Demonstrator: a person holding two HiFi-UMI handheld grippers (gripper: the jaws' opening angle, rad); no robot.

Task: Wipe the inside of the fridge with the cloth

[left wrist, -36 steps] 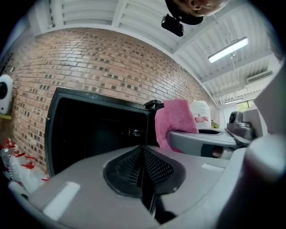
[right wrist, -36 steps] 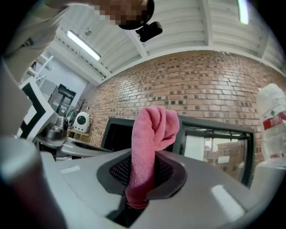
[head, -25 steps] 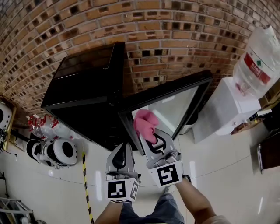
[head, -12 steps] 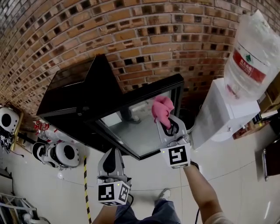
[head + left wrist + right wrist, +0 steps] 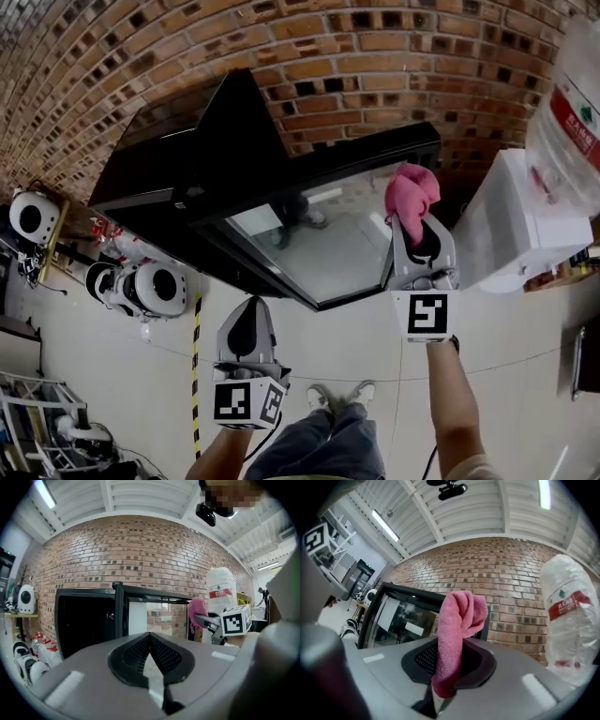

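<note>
1. Pink terry cloth (image 5: pixel 411 195) is pinched in the closed jaws of the right gripper (image 5: pixel 418 246), its loose end standing above them. Over the last second it has crossed from the middle of the pane to the free edge of the glass door (image 5: pixel 319 246).
2. That door has swung wider from the black box-shaped fridge (image 5: pixel 183 173). I judge the way into the cabinet is now open enough for wiping to begin. The cloth is still outside and touches no inner wall.
3. The left gripper (image 5: pixel 249 314) has dropped back low, well apart from the door, its jaws shut together on nothing.
4. The fridge cavity (image 5: pixel 84 620) shows only as darkness in the left gripper view, so I cannot tell whether anything is in it
</note>
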